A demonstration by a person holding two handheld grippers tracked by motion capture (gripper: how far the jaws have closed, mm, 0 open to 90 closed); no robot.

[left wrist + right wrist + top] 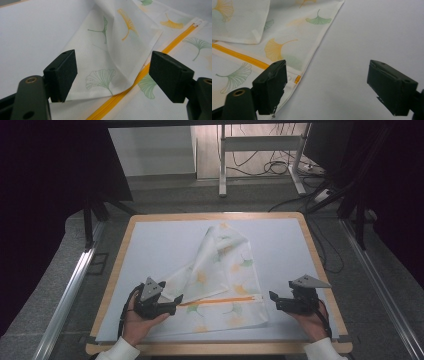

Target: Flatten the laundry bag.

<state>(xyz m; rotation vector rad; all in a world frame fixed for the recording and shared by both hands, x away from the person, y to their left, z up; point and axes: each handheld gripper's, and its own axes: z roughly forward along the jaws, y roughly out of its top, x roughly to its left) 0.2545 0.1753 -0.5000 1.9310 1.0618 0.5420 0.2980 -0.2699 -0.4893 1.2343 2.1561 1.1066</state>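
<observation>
White pillowcase [225, 280] — ginkgo print, orange zipper [220, 300].

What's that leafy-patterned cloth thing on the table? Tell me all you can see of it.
The cloth looks like a thin white woven cover printed with green and orange ginkgo leaves. An orange zipper runs across its near part, seemingly closed. It lies mostly flat on the pale table sheet, with one part folded over and rumpled toward the far side. The left gripper hovers open at its left edge; the right gripper is open beside its right edge.

Near end of the orange zipper [130, 87] under a folded flap of the leaf-print cloth [100, 57], cut off by the frame's bottom edge.
</observation>
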